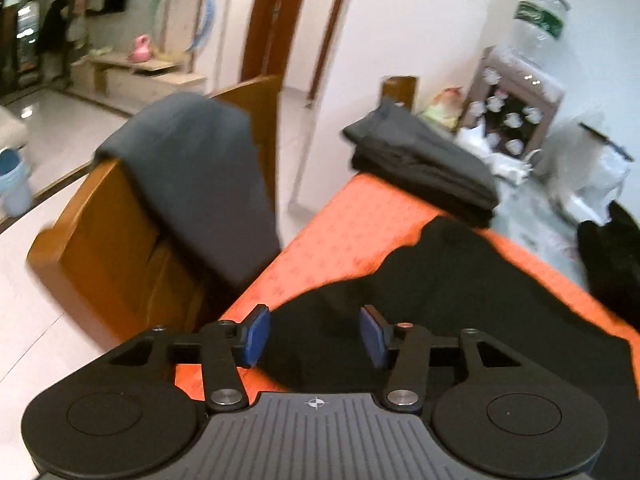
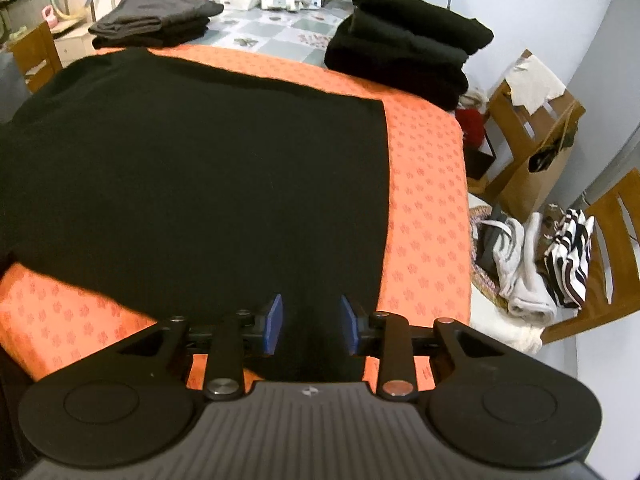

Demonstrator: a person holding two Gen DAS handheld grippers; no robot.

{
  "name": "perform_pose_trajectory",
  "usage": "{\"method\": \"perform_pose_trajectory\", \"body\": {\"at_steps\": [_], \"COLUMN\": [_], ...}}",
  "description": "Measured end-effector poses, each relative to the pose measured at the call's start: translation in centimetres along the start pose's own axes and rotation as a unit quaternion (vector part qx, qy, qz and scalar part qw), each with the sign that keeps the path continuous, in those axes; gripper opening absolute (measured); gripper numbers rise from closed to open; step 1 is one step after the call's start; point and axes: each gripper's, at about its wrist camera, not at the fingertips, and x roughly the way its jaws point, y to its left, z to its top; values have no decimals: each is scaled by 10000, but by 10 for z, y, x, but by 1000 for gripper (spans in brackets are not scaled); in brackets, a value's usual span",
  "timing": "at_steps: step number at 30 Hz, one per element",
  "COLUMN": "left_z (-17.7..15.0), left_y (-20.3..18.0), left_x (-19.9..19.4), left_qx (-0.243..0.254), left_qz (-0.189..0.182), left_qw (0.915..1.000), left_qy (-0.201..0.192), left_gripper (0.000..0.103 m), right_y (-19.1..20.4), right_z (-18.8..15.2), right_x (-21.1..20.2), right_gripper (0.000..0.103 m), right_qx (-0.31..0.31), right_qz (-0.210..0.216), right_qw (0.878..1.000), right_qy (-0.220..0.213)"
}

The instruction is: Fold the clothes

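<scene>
Black garment (image 2: pixel 192 168) spread flat on the orange desk (image 2: pixel 424 184), right claw (image 2: pixel 311 326) spread over its near edge, left claw (image 1: pixel 316 334) spread above a rumpled part, only left view shows the grey cloth (image 1: pixel 200 176) on a chair (image 1: pixel 104 232), only right view the black stack (image 2: pixel 404 48)

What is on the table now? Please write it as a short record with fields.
surface: orange cloth over the table
garment being folded: black garment, spread flat on the cloth
left tongs: left tongs open, over a rumpled edge of the garment
right tongs: right tongs open, over the near edge of the garment
finished piles: grey folded pile at the far left, black folded pile at the far right
beside the table: wooden chair with a grey garment draped over it
</scene>
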Motion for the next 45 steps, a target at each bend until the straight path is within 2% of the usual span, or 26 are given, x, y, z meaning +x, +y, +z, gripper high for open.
{"method": "perform_pose_trajectory", "body": {"at_steps": [3,8,18,27,28,31,32,33,34,37,41,45], "left_z": [20,44,69,83,83,80,79,78,77,75,73,57], "left_y": [-3,-19,-58,-103,-108,-118,-121,-123,-124,-129,-146,-177], "left_x": [16,52,140,214,220,230,232,234,231,211,163,108], "left_qx": [-40,54,256,491,544,692,751,797,792,740,827,1206], "left_qz": [-405,-763,-1108,-1403,-1422,-1436,-1395,-1371,-1415,-1569,-1951,-2438], "left_qw": [9990,9967,9914,9834,9824,9801,9800,9798,9796,9804,9756,9612], "left_qy": [169,282,645,1044,1082,1180,1203,1215,1189,939,576,453], "left_gripper": [62,68,75,75,74,62,49,26,19,15,15,15], "right_y": [2,5,3,-2,-2,-6,-7,-8,-10,-14,-20,-25], "right_z": [10,28,57,70,71,70,69,68,67,63,59,52], "right_x": [7,22,51,82,84,87,86,86,85,84,81,75], "right_gripper": [38,38,41,42,42,42,42,42,42,42,42,42], "right_qx": [-44,-67,3,213,215,245,265,285,305,364,444,528], "right_qz": [98,206,249,237,237,228,224,219,215,202,184,167], "right_qw": [9999,9997,9996,9985,9983,9982,9982,9982,9982,9982,9981,9980], "right_qy": [-37,-60,132,453,480,494,484,474,464,433,391,305]}}
